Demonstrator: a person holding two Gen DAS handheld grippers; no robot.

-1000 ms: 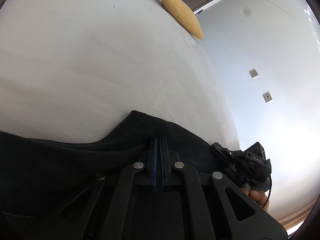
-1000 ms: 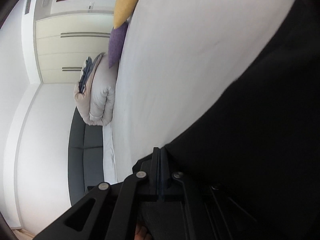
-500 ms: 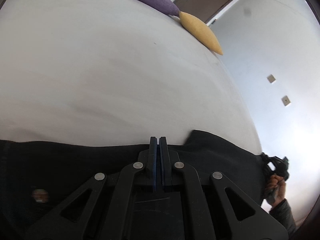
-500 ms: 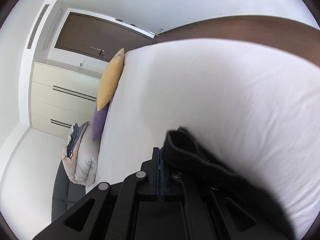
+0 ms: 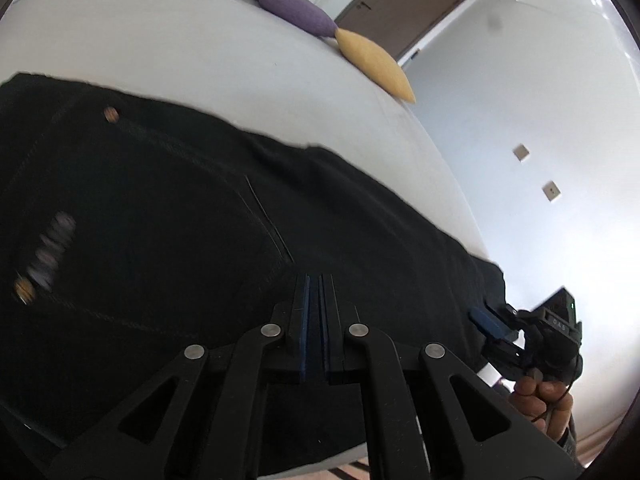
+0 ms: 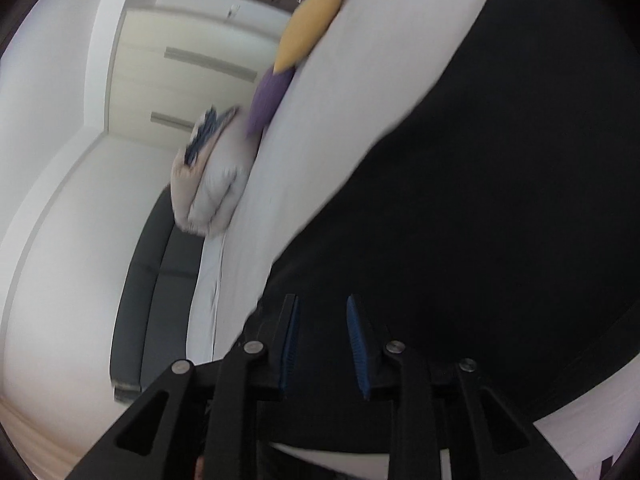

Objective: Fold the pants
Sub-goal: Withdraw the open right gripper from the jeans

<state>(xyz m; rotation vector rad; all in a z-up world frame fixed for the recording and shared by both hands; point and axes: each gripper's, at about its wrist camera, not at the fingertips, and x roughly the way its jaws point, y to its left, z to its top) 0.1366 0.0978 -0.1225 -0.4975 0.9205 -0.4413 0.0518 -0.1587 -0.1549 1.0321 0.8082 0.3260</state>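
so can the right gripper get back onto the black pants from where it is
Probably yes: the right gripper hovers just above the black pants, its jaws opening with nothing clamped between them and nothing blocking.

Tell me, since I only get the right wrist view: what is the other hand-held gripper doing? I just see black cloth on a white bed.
Observer: The left hand-held gripper is shut, with its tips over the black pants. I cannot tell whether it pinches cloth.
Operator: Are those really pants? It is a dark blob to me.
Observer: Yes. The left wrist view shows a copper-coloured button and a pocket seam.
Operator: Anything beyond the bed on that side?
Observer: Two small square plates sit on the pale wall past the bed.
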